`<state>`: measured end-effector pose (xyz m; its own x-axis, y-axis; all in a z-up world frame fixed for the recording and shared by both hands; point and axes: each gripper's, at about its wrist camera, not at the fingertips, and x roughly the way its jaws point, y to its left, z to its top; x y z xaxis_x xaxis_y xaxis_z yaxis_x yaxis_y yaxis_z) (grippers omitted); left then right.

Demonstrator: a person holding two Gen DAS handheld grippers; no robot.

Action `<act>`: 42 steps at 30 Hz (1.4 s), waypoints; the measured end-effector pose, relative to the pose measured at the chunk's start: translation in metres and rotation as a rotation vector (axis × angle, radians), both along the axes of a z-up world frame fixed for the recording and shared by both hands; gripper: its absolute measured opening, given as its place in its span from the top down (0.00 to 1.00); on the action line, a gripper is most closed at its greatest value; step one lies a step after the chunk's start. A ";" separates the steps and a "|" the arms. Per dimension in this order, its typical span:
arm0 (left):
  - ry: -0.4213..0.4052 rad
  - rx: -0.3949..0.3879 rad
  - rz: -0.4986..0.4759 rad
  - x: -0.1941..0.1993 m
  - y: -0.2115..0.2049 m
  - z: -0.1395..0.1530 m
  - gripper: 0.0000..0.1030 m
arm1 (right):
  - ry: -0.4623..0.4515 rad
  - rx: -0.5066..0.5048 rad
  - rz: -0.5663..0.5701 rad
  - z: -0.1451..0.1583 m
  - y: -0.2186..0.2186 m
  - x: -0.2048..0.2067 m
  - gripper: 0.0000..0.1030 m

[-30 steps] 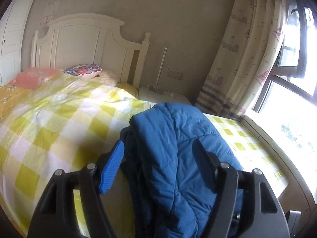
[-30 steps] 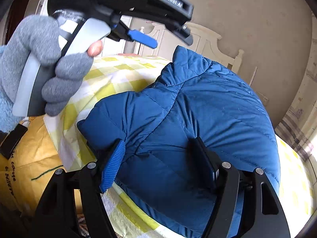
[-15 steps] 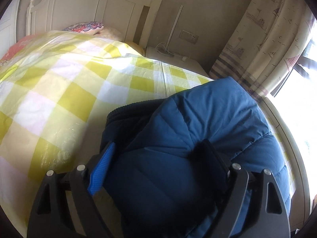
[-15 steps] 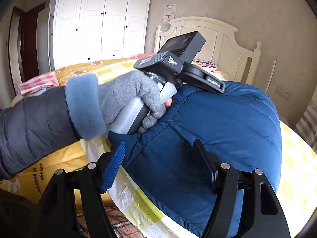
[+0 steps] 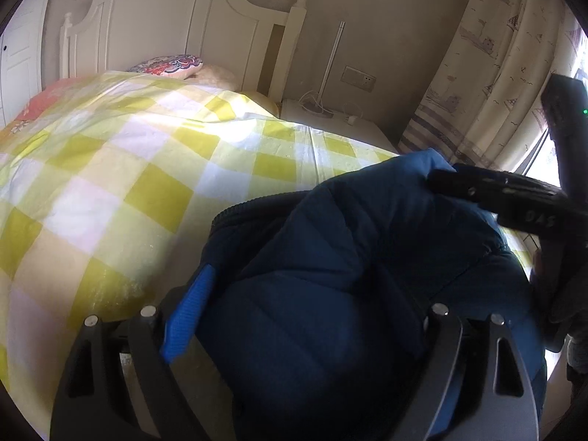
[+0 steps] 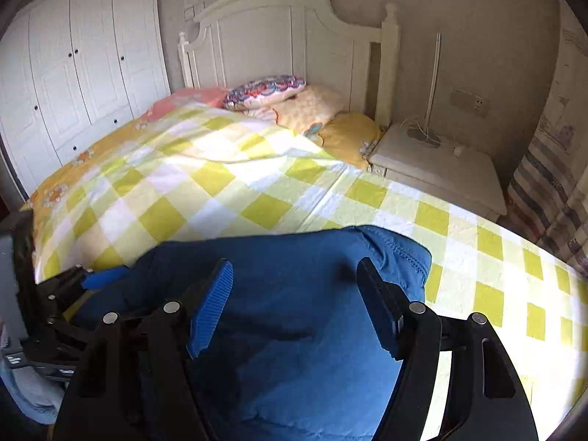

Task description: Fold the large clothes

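A blue padded jacket (image 6: 301, 330) lies bunched at the near edge of the bed with the yellow-and-white checked sheet (image 6: 228, 183). It also fills the lower middle of the left wrist view (image 5: 330, 294). My left gripper (image 5: 305, 312) is open, its jaws wide apart over the jacket's left side. My right gripper (image 6: 294, 301) is open over the jacket's right part. The right gripper's body (image 5: 514, 198) shows at the right of the left wrist view. The left gripper (image 6: 55, 301) shows at the left edge of the right wrist view.
A white headboard (image 6: 279, 33) and pillows (image 6: 268, 92) are at the far end of the bed. A white nightstand (image 6: 437, 161) stands to the right, a curtain (image 5: 496, 73) and window beyond it. A white wardrobe (image 6: 73, 73) is at the left.
The jacket has come down from a raised heap to lie flatter on the bed. My right gripper has swung to face the headboard. My left gripper has dropped lower onto the jacket.
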<state>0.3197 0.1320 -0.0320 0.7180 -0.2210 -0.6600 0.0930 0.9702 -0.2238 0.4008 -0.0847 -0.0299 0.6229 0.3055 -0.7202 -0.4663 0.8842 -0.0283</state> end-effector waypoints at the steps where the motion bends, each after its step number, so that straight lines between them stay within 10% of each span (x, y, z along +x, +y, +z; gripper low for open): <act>1: 0.006 0.020 0.017 -0.001 0.000 0.004 0.15 | 0.064 -0.019 0.000 -0.021 0.003 0.013 0.34; 4: -0.029 0.145 0.088 -0.015 -0.007 0.032 0.18 | 0.099 -0.010 -0.021 -0.037 0.000 0.019 0.34; 9: -0.208 -0.026 -0.017 -0.044 -0.023 0.097 0.14 | 0.077 -0.032 -0.017 -0.038 0.002 0.014 0.34; 15: 0.087 -0.132 -0.041 0.020 -0.025 0.013 0.17 | 0.072 0.035 -0.024 -0.032 -0.008 0.012 0.34; 24: 0.127 -0.279 0.015 0.024 0.015 -0.011 0.19 | -0.012 0.179 -0.069 0.005 -0.034 0.013 0.34; 32: 0.128 -0.269 0.020 0.025 0.013 -0.013 0.18 | 0.069 0.000 -0.017 -0.034 -0.003 0.023 0.35; 39: 0.120 -0.286 0.022 0.023 0.016 -0.014 0.18 | -0.016 0.128 -0.005 0.001 -0.024 -0.051 0.32; 42: 0.125 -0.300 0.018 0.024 0.017 -0.015 0.17 | -0.061 0.016 0.029 -0.015 -0.012 -0.082 0.32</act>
